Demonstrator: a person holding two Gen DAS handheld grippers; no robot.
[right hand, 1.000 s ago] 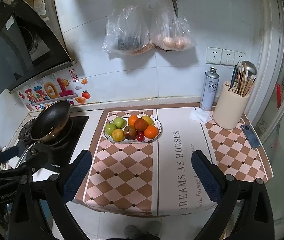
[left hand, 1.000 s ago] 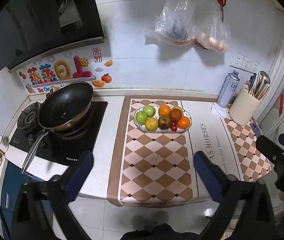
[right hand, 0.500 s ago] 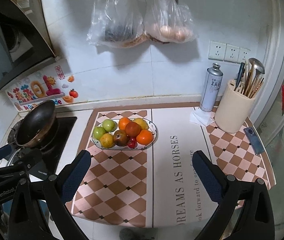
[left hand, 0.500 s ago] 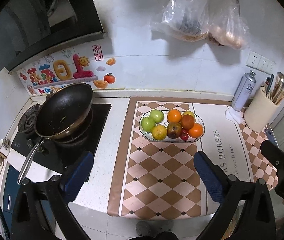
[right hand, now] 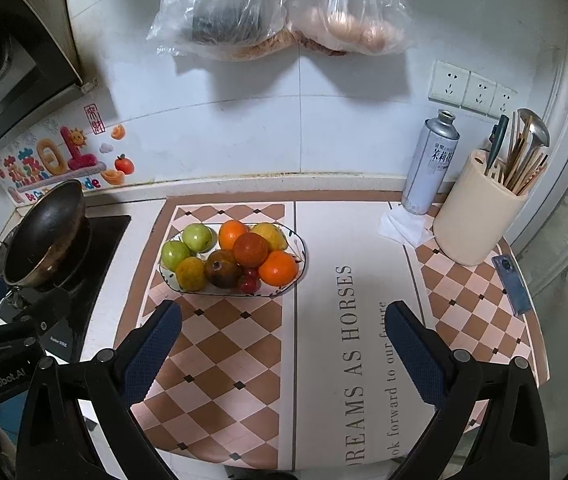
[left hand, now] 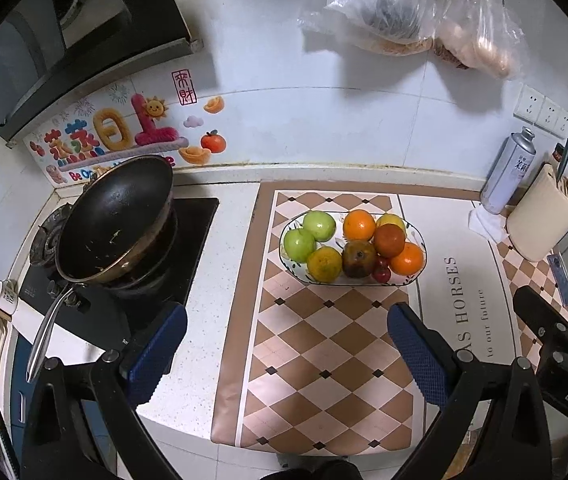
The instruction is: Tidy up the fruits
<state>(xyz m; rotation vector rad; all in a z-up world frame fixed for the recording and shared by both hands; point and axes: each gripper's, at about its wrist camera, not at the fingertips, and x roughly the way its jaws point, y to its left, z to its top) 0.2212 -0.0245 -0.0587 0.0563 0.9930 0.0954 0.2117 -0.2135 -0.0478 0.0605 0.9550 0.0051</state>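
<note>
A white oval plate [left hand: 421, 245] [right hand: 301, 245] sits on the checkered mat and holds piled fruit: two green apples [left hand: 299, 244] [right hand: 176, 254], oranges [left hand: 406, 258] [right hand: 278, 268], a dark pomegranate [left hand: 359, 258] [right hand: 224, 268], a lemon and small red fruits [right hand: 249, 283]. My left gripper [left hand: 286, 334] is open and empty, above the mat's near part, short of the plate. My right gripper [right hand: 282, 330] is open and empty, near the plate's front right.
A black wok [left hand: 116, 216] [right hand: 46, 232] sits on the stove at left. A spray can [right hand: 430, 164], a cream utensil holder [right hand: 480, 216] and a phone [right hand: 512, 284] stand at right. Plastic bags [right hand: 276, 12] hang on the wall above. The counter's front edge is close below.
Both grippers have moved forward and lower toward the counter; the plate of fruit looms larger. Both stay open and empty.
</note>
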